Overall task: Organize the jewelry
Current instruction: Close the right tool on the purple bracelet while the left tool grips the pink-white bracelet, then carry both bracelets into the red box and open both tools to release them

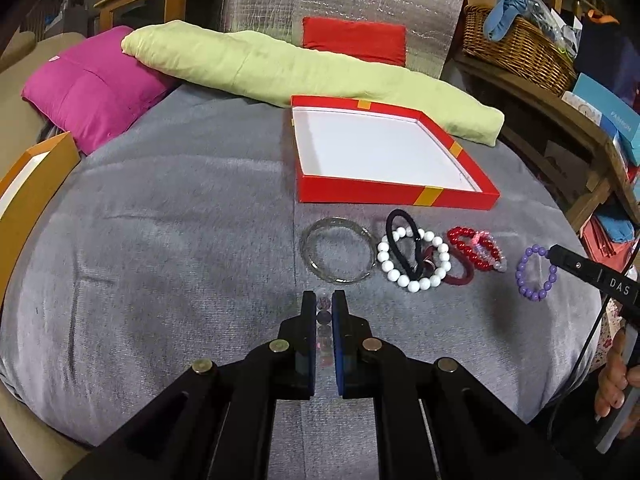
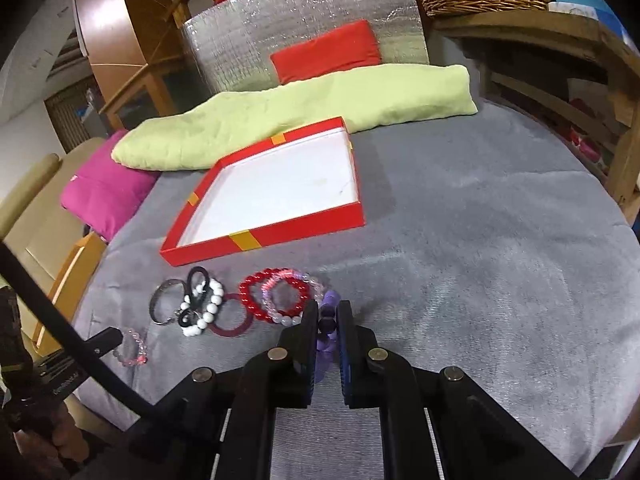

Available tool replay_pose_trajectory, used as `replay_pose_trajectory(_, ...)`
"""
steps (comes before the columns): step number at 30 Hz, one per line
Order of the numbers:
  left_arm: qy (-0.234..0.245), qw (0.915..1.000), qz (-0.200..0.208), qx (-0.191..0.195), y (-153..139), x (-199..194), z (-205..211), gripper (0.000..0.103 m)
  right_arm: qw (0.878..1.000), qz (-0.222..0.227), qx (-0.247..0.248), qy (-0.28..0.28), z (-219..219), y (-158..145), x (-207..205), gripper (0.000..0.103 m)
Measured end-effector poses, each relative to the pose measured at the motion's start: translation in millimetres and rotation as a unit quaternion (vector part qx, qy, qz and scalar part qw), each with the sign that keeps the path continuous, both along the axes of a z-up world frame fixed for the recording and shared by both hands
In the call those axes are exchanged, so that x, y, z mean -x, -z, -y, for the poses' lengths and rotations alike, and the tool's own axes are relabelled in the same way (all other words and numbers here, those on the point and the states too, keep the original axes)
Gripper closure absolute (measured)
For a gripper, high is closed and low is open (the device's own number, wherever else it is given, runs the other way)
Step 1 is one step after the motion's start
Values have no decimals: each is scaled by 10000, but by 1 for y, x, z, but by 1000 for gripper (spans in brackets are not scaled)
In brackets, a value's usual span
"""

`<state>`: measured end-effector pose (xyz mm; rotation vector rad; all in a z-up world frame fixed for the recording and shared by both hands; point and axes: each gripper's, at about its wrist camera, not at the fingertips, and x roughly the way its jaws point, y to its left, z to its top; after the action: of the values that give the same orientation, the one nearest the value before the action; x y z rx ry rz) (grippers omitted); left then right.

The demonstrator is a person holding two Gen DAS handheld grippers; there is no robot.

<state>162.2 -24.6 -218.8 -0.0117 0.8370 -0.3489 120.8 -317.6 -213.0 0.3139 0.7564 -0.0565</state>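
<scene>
left gripper (image 1: 324,307): bottom centre of left wrist view, fingers nearly together, clamped on a pink-clear bead bracelet (image 2: 132,348); a few beads visible in the gap between the pads. In right wrist view it sits lower left, bracelet at its tip on the cloth.
right gripper (image 2: 328,320): bottom centre of right wrist view, fingers pinched on the purple bead bracelet (image 1: 536,274). In left wrist view its tip enters from the right edge, touching that bracelet's upper right.
red box (image 1: 400,194): open, white inside, centre of left wrist view, just above the jewelry row; upper-left of centre in right wrist view.
jewelry row: runs across mid-frame right of centre in left wrist view.
metal bangles (image 1: 338,254): leftmost in that row.
white bead bracelet (image 1: 414,258): just right of the bangles, black hair tie (image 1: 404,240) lying across it.
maroon ring (image 1: 460,276): partly under the white beads.
red bead bracelet (image 1: 472,246): overlaps a pale pink bead bracelet (image 1: 490,250).
surface: grey cloth (image 1: 180,240).
background: green bolster (image 1: 280,68), pink cushion (image 1: 88,88), wicker basket (image 1: 516,44).
</scene>
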Motion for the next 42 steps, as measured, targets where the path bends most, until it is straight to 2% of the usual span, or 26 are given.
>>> replay_pose_trajectory(13,112,9994,90,315,-20,-10,-2,95,9982,217,-522,-178,-2,-8,-6,93)
replay_pose_trajectory(21,158,9985,432,297,-55,-54,18,95,9965,458,-656,-239,-2,-27,-27,93)
replay_pose_trajectory(27,154,9971,557,498,-72,-111,45,95,9931,845,-791,-198,1,-54,-88,93)
replay_pose_trajectory(31,102,9965,540,629,-74,-147,58,95,9913,860,-987,-160,4,-58,-136,93)
replay_pose_trajectory(36,90,9968,352,717,-61,-201,75,95,9902,740,-1167,-214,5,-49,-196,93)
replay_pose_trajectory(42,103,9974,28,719,-42,-245,89,95,9879,479,-1469,-106,12,-25,-258,93)
